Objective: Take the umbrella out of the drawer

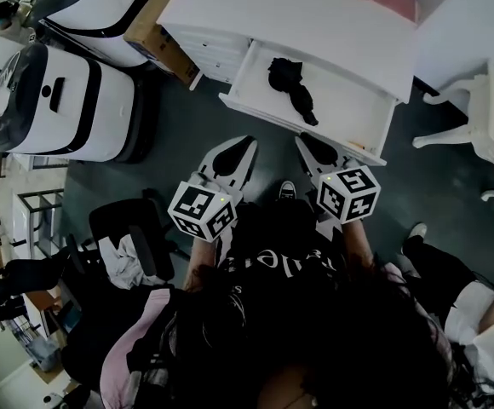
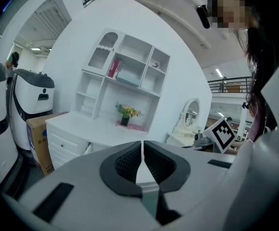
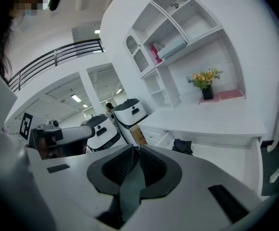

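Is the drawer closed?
No, the drawer stands pulled out from the desk, with the black umbrella lying inside it.

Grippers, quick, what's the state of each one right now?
Left gripper: closed, holding nothing.
Right gripper: closed, holding nothing.

The head view looks steeply down from above the person. The white desk (image 1: pixel 315 24) lies at 12 to 1 o'clock, with its open drawer (image 1: pixel 349 113) just below it. Each gripper view sits low behind its own jaws and faces the desk almost level, from well apart. Both gripper views share the shelf (image 2: pixel 127 76) and flowers (image 2: pixel 128 112); all three views share the desk.
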A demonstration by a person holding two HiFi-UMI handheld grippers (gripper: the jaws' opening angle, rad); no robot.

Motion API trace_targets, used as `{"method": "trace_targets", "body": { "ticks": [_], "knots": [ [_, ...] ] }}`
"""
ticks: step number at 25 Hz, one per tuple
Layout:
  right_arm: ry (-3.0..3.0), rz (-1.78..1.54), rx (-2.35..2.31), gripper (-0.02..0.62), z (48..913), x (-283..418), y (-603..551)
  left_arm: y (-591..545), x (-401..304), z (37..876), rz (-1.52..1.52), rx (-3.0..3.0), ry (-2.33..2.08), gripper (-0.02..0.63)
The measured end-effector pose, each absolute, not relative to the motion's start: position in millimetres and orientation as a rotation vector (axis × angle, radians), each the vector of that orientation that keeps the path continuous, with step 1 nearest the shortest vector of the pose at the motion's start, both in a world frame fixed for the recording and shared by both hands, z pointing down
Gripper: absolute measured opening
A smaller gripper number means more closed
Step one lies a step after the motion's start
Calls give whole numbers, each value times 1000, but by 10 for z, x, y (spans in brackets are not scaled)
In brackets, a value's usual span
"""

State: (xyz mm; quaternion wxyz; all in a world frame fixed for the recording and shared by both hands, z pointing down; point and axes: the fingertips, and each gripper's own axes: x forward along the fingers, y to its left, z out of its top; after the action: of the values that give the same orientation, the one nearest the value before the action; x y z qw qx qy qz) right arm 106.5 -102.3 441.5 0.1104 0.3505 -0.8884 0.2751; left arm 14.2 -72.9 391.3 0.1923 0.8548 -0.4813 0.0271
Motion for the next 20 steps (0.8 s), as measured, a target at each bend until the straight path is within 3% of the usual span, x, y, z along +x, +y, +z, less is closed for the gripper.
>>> {"method": "trace_targets", "body": {
  "ticks": [20],
  "knots": [
    [-2537, 869, 1062, 69, 4694, 1134, -1607, -1413, 258, 4133, 128, 2397, -1266, 26]
  ]
}}
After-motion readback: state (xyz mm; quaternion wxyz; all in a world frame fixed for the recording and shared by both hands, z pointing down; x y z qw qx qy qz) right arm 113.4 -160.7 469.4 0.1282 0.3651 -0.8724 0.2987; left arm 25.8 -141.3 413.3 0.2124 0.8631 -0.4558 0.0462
